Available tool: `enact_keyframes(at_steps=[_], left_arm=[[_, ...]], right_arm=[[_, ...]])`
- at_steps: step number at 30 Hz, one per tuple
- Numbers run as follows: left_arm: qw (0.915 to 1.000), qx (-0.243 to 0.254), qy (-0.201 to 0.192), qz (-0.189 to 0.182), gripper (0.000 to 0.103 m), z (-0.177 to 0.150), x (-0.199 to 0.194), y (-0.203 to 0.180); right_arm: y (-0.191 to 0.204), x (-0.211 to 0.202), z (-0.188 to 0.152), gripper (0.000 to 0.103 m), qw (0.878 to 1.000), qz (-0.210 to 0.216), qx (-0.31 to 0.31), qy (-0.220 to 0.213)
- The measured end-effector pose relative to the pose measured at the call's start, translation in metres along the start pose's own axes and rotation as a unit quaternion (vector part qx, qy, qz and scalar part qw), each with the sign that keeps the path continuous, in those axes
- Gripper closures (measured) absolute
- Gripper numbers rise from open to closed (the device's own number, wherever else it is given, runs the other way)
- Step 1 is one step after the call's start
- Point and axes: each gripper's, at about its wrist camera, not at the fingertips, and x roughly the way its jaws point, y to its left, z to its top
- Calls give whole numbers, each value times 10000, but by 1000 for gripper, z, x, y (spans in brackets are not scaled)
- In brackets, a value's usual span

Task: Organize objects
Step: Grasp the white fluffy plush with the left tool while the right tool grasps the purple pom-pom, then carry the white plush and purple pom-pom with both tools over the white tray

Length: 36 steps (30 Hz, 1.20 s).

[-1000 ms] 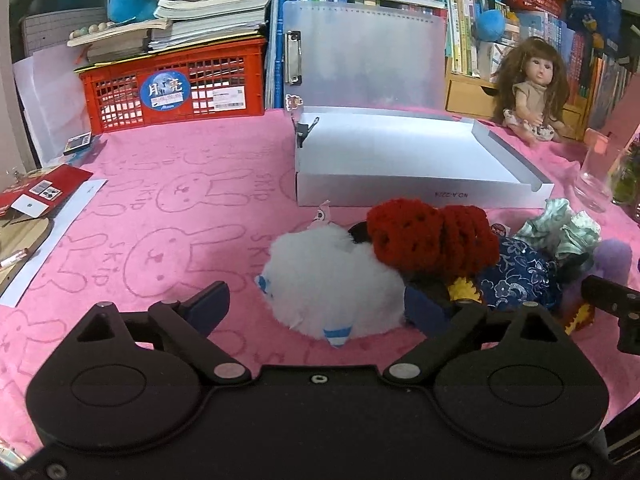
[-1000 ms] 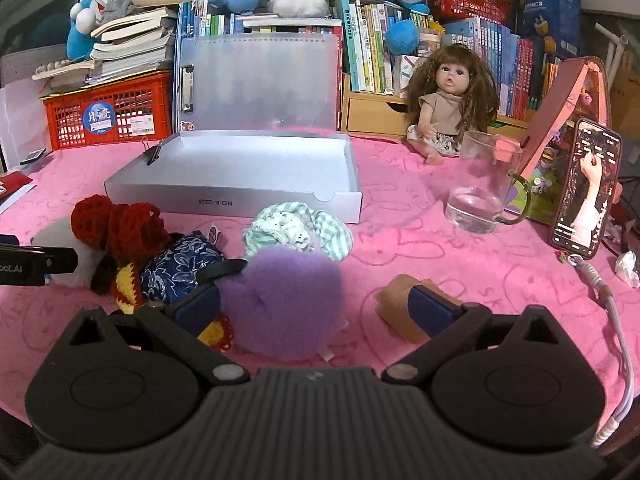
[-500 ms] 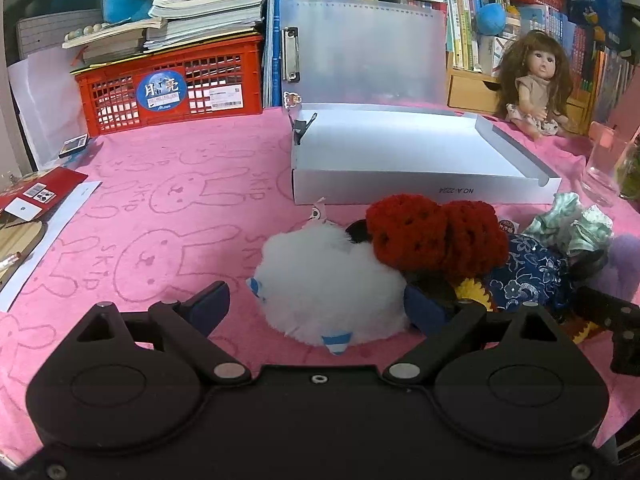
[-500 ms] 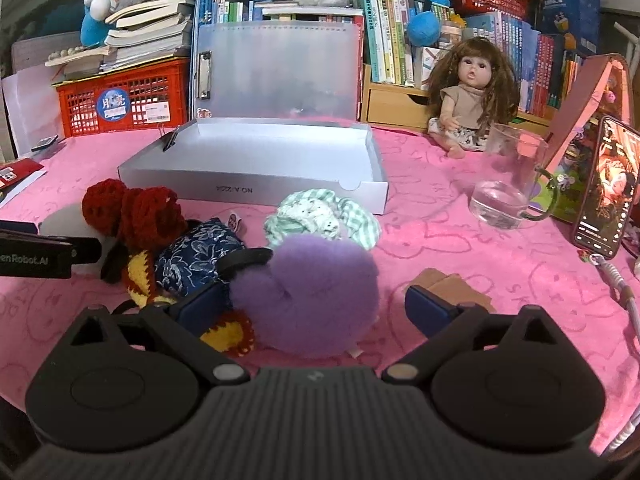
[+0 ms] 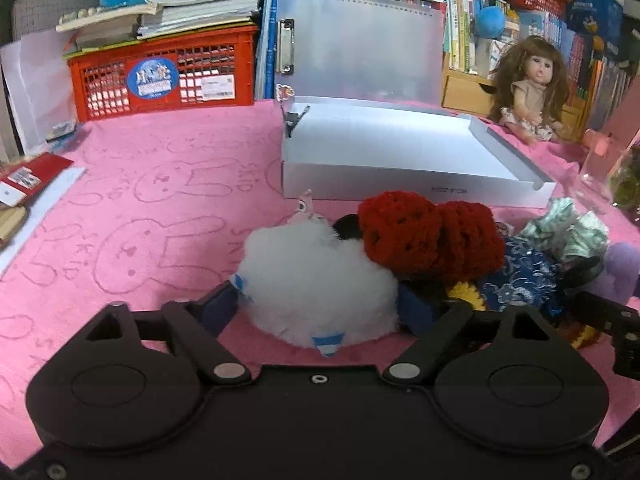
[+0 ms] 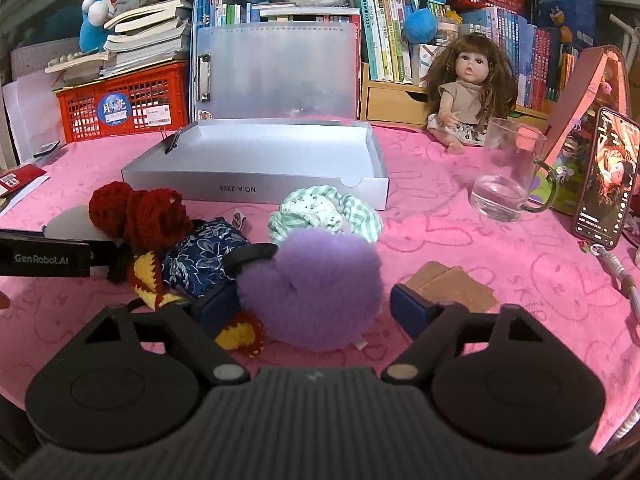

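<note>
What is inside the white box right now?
Nothing visible: the white box shows a bare pale floor across what the right wrist view shows. A black binder clip sits on its left rim. The strip just behind the near front wall is hidden.

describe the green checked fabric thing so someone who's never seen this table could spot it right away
Find the shallow white box lying open on the pink rabbit-print cloth. Just in front of its near right corner lies the green checked scrunchie, behind the purple fluffy ball. It alone is pale gingham cloth; its neighbours are fur, red crochet or dark blue floral print.
</note>
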Motion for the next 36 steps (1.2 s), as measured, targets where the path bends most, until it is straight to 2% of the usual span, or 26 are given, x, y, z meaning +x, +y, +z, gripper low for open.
enact_keyframes(at_steps=[6, 9, 19, 36], left_arm=[[9999, 101, -57, 52, 29, -1, -7, -3], [9999, 86, -111, 49, 34, 0, -12, -2], [9998, -16, -172, 41, 42, 4, -27, 1], [9994, -76, -315, 80, 44, 9, -49, 7]], right_arm=[[-1, -4, 2, 30, 9999, 34, 97, 7], [-2, -7, 3, 32, 9999, 21, 130, -9], [-7, -24, 11, 32, 9996, -26, 161, -218], [-17, -34, 15, 32, 9988, -100, 328, -361]])
